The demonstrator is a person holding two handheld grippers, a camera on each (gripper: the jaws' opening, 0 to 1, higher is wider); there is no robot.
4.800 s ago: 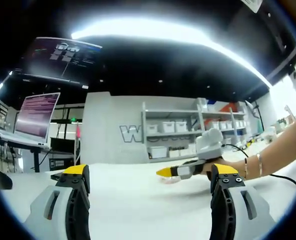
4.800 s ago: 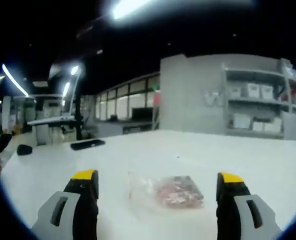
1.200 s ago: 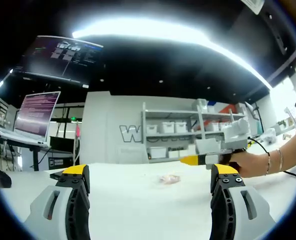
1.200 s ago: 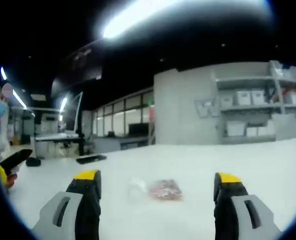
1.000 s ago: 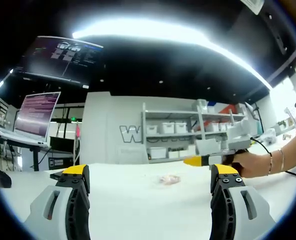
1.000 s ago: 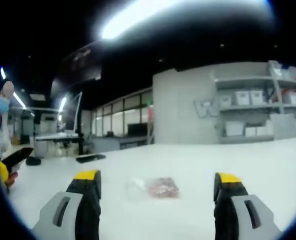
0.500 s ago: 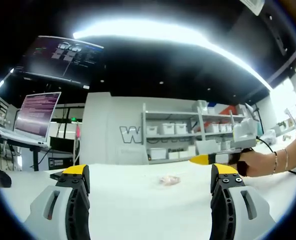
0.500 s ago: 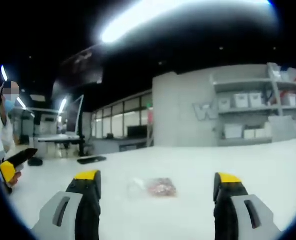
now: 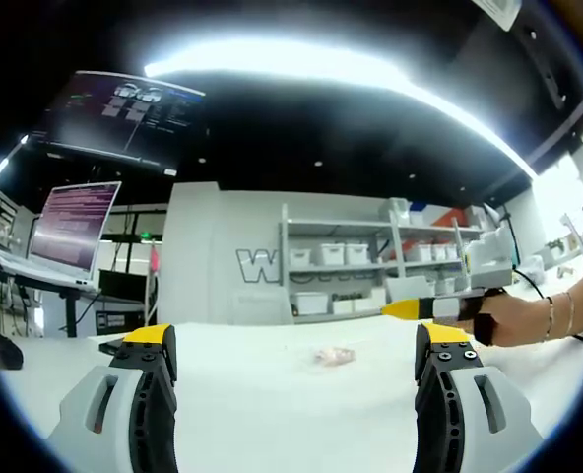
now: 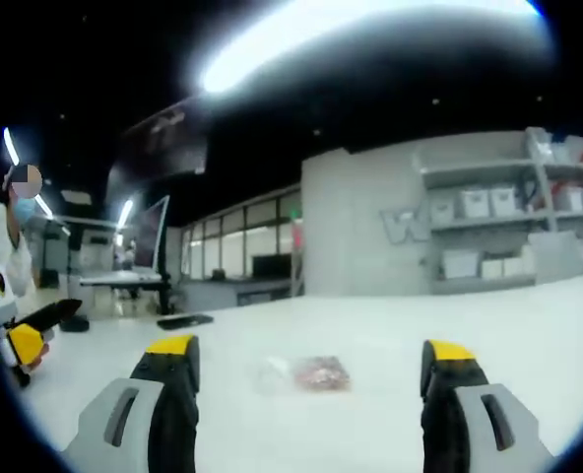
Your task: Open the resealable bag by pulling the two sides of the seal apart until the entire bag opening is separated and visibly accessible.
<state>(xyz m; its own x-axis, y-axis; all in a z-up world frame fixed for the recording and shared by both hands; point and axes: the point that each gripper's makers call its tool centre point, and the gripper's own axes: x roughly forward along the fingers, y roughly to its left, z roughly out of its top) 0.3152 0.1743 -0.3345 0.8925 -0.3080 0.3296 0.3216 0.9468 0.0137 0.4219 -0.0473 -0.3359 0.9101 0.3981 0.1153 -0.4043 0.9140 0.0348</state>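
**Bag lies flat on the counter, both tongs wide open and apart from it**

A broad, smooth white counter point(image 9: 272, 394) stretches away toward a grey wall with open shelving point(image 9: 370, 261) that carries pale, boxy bins. Far left, a laptop point(image 9: 70, 227) with a lit pinkish screen stands on a separate stand, and a dark flat slab point(image 10: 183, 320) lies on the counter's far left part.

The resealable bag point(image 10: 306, 373) is small, clear and glossy, lying flat in the middle of the counter; its right part is packed with reddish-brown lumpy contents, its left part is limp, crinkled film. In the left gripper view the bag point(image 9: 333, 355) is a small pale shape farther off.

The left tongs point(image 9: 296, 360) have grey moulded jaws with black inner faces and yellow tips, spread wide with nothing between them; the bag lies well beyond the tips. The right tongs point(image 10: 311, 370) are likewise spread wide, empty, with the bag ahead between the tips and untouched. Seen from the left gripper view, the right tongs point(image 9: 410, 309) hover above the counter, right of the bag, held in a hand point(image 9: 503, 317) with thin bracelets at the wrist
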